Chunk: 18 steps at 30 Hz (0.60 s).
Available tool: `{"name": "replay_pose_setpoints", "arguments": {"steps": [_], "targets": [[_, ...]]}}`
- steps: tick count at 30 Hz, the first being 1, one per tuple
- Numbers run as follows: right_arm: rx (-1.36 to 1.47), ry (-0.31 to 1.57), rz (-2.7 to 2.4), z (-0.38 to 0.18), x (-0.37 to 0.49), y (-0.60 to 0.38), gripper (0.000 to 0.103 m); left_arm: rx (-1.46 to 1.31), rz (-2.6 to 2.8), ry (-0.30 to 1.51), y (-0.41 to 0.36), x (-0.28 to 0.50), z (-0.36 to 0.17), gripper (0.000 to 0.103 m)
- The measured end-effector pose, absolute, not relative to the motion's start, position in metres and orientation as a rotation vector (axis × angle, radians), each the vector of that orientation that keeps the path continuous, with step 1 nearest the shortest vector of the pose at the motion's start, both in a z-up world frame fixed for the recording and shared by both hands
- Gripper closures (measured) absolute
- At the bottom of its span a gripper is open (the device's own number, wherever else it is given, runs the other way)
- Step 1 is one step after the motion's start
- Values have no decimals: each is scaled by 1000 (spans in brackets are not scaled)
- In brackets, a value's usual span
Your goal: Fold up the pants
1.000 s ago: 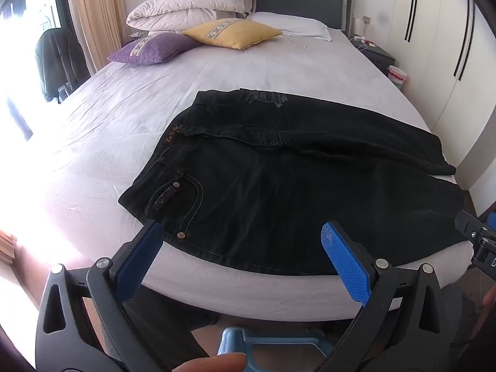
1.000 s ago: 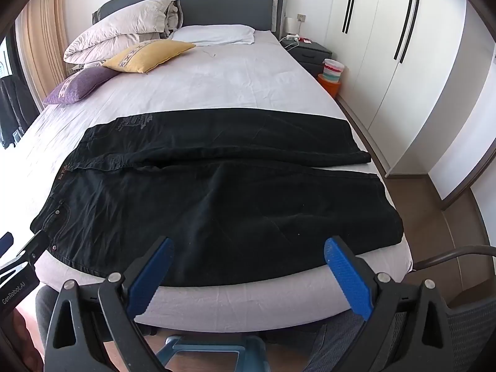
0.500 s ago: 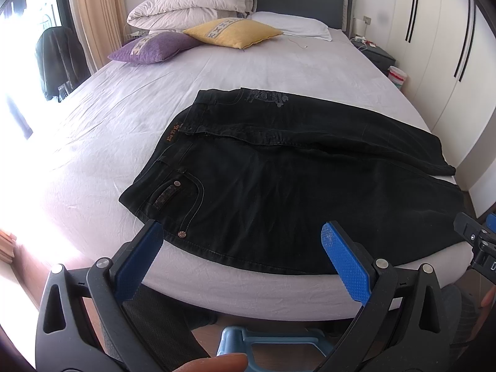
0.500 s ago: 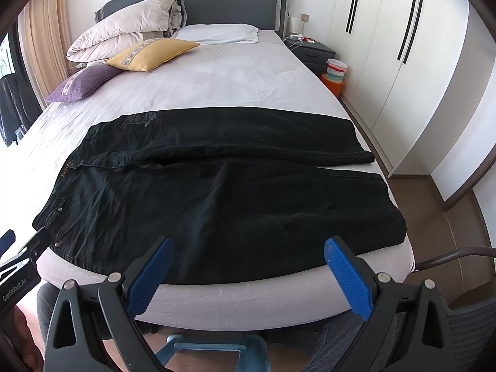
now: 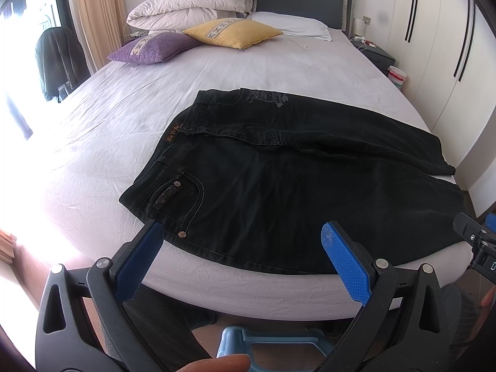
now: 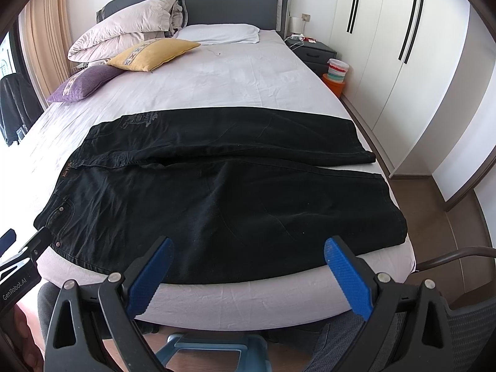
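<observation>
Black pants (image 5: 294,186) lie flat across the foot of the bed (image 5: 248,77), waistband at the left, both legs running right; they also show in the right wrist view (image 6: 217,192). My left gripper (image 5: 241,251) is open and empty, held just off the bed's near edge by the waistband pocket. My right gripper (image 6: 248,263) is open and empty, off the near edge by the near leg. Each gripper shows at the edge of the other's view.
Purple (image 5: 152,48) and yellow (image 5: 232,32) cushions, a folded duvet (image 5: 192,6) and a white pillow lie at the headboard. A nightstand (image 6: 313,51) and small bin (image 6: 336,73) stand right of the bed, by white wardrobes. A dark jacket hangs at the left.
Both grippers have drifted very slightly; the view has shifted a little. The pants have not moved and both grippers stay open.
</observation>
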State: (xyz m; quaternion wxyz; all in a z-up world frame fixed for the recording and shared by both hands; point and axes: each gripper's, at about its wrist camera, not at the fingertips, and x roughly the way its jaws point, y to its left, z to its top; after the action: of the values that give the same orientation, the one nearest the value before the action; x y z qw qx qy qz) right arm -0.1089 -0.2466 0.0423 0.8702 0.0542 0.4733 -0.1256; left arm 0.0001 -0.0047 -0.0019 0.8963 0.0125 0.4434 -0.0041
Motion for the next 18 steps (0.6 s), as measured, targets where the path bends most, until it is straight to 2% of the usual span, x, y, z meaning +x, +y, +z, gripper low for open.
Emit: {"name": "replay_pose_setpoints", "arguments": {"steps": [18], "targets": [[114,988,-263,42,-109,-246,3,26,-12,918,-4,-1,0,0]]}}
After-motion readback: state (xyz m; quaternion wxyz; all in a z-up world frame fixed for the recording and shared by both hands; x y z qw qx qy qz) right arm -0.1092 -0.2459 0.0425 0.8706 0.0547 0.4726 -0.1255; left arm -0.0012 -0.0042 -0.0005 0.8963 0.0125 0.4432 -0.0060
